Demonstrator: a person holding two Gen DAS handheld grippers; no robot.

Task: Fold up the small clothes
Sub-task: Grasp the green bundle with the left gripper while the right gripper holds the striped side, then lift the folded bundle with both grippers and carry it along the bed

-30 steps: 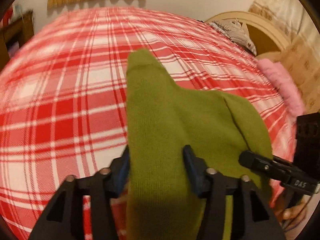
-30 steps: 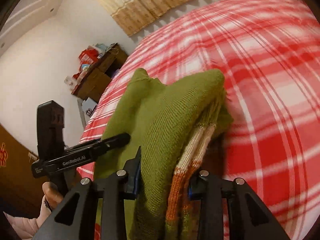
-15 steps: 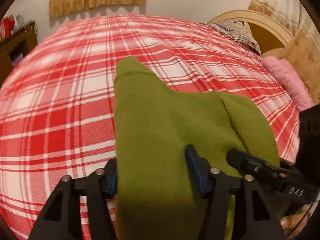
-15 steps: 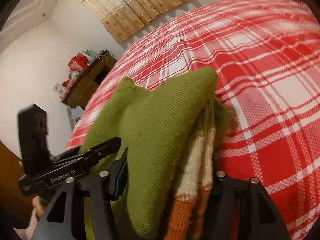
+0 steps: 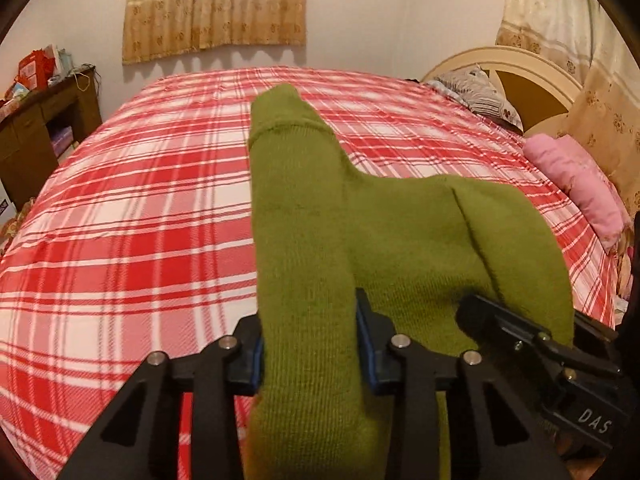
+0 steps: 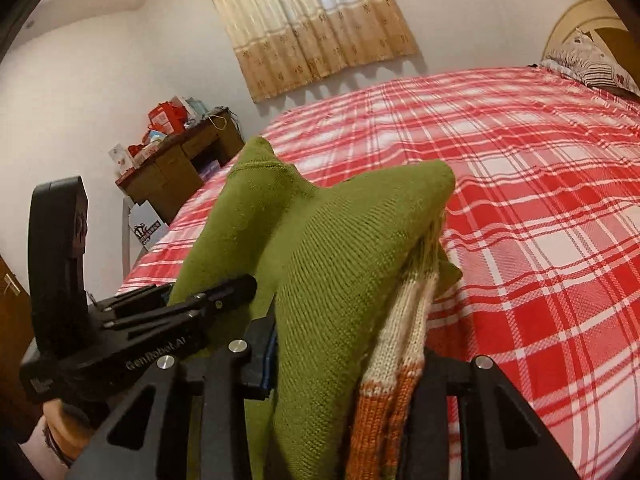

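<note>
Green knit, a small sweater [image 5: 400, 248], was held above the red-and-white plaid bed [image 5: 132, 216], gripped at two places along its near edge. Far left in the left wrist view, a dark wooden worktop [image 5: 36, 132] stood against the wall, cluttered with red boxes. Centre, the left claw [image 5: 308, 344] was narrowed onto a bunched fold of the sweater, its jaws having just been closing, with blue pads pressing the cloth on both sides; a sleeve [image 5: 288, 128] stuck up beyond it. To the right, the right claw [image 5: 520, 332] reached into the same garment. Far right, a pink pillow [image 5: 576, 188] lay by the headboard [image 5: 520, 68]. In the right wrist view, the left claw [image 6: 224, 292] appeared at left, and the right claw [image 6: 348, 360] was clamped partway on thick folds showing the sweater's cream and orange stripes [image 6: 396, 368].
</note>
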